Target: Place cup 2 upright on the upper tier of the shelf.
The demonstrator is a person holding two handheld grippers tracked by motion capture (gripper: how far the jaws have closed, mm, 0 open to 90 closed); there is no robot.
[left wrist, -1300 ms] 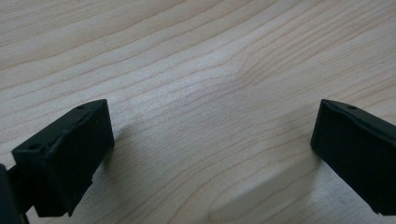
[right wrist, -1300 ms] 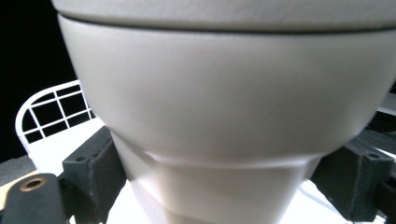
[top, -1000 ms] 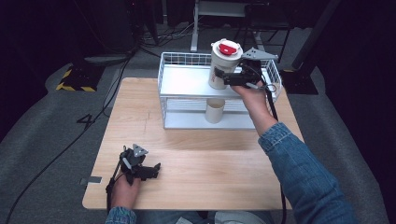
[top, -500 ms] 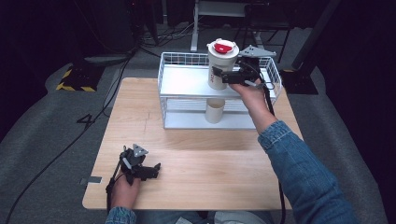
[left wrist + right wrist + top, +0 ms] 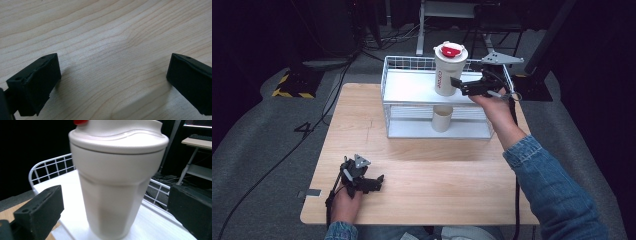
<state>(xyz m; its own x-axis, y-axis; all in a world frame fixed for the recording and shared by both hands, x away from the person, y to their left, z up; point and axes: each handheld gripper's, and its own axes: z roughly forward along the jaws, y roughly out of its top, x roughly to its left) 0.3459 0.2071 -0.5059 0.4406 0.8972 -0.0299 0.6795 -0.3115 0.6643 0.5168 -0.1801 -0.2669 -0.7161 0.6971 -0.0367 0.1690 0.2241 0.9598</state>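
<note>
1. Wooden table point(image 5: 462, 175) stands on grey floor, with a white wire rack point(image 5: 412, 85) at its far edge.
2. On the rack's top shelf a white cup point(image 5: 448, 75) with a red-capped lid stands upright.
3. Right gripper point(image 5: 458, 85) is beside the cup; its jaws have just been opening and now stand wide, the cup between them untouched.
4. Left gripper point(image 5: 374, 182) rests on the table, jaws wide, nothing between.
5. A second cup point(image 5: 441, 120) stands on the lower shelf.

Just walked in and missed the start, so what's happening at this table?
A person has set a lidded white cup upright on the top shelf of a white wire rack. The right gripper has just been opening its jaws, which now flank the cup without pressing it. The left gripper rests open on the wooden table.
</note>
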